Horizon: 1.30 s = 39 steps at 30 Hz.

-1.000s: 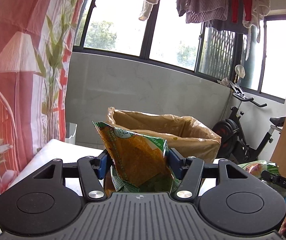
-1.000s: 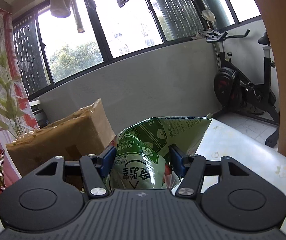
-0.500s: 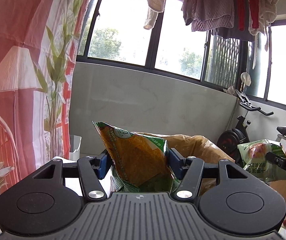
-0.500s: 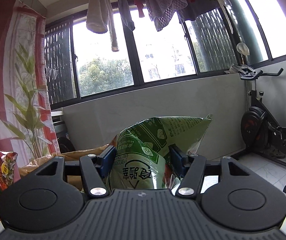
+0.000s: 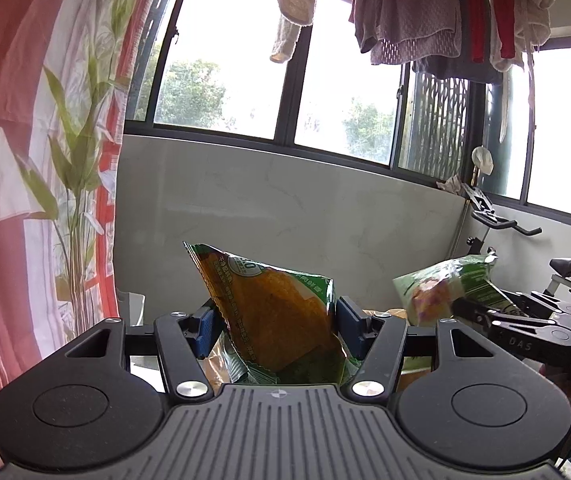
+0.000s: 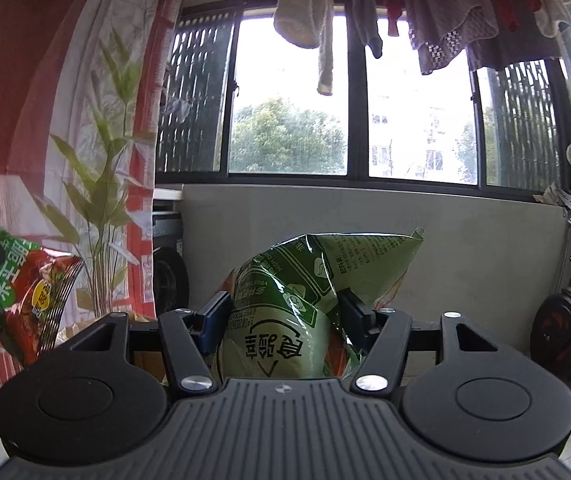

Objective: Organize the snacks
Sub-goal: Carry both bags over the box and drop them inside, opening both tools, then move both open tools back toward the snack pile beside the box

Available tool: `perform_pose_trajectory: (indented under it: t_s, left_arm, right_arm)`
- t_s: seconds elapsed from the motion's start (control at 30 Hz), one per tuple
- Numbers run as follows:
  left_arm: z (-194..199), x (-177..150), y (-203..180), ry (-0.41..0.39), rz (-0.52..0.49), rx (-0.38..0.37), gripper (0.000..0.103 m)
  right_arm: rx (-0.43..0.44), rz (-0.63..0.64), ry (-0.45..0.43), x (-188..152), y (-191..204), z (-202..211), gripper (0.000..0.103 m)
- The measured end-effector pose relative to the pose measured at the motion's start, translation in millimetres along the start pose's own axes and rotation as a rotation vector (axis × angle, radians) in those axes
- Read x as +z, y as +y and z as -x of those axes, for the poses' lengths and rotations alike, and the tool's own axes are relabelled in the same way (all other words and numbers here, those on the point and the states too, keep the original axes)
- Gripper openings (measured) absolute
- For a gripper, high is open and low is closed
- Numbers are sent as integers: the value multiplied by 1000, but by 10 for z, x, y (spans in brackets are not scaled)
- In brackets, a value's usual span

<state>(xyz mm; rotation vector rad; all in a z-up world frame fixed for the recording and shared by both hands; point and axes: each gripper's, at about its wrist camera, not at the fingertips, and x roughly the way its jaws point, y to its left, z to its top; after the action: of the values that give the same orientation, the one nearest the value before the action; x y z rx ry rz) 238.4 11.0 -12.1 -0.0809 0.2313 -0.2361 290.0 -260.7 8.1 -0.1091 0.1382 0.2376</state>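
The left tongs point(image 5: 273, 320) pinch an orange-and-green snack bag point(image 5: 273, 316) between blue pads point(image 5: 204, 330), its top corner tilted left. To the right, the right tongs point(image 5: 469, 308) clasp a pale green bag point(image 5: 445, 288). Behind stand a grey wall point(image 5: 285, 208), windows, hanging laundry point(image 5: 425, 12) and an exercise bike point(image 5: 497, 220).

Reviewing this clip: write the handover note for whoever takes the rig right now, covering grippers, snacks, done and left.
Left gripper: shut on the orange-green snack bag, held up in the air.
Right gripper: shut on the green snack bag, also aloft.
Cardboard box: only a sliver shows low between the grippers.
Done: both bags picked up.
Left: neither bag is set down; probably place both in the box.
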Motion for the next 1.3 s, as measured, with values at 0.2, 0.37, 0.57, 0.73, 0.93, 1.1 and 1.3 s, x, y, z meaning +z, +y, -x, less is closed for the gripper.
perform_pose_trajectory:
  t_s: [0.2,0.37,0.57,0.73,0.93,1.1,1.3]
  left_arm:
    - [-439,96,-64,54,-64,12,63]
    - [-809,58,-138,136,-137,40,64]
    - [-1085,-46,-181,196,-170,82,76]
    - [-1113,-68,-136,214,-148,83,81]
    - [-1041,-50,-46,219,-95,94,81]
    - [-940,-15,79,199,-33,87,81]
    - [-875,-44,133,198,-1,93,81]
  right_arm:
    - [32,100,155,-71,157,-461,62]
    - [58,69,311,-217,184,-736,63]
    - [95,6,370,-193,177,-820,75]
    - [112,-15,373,-143,154,-746,81]
    - [154,13,350,-50,103,-687,40]
    - [213,24,382,82,27,-698,20]
    - [222,-35,627,-26,22,-1138,15]
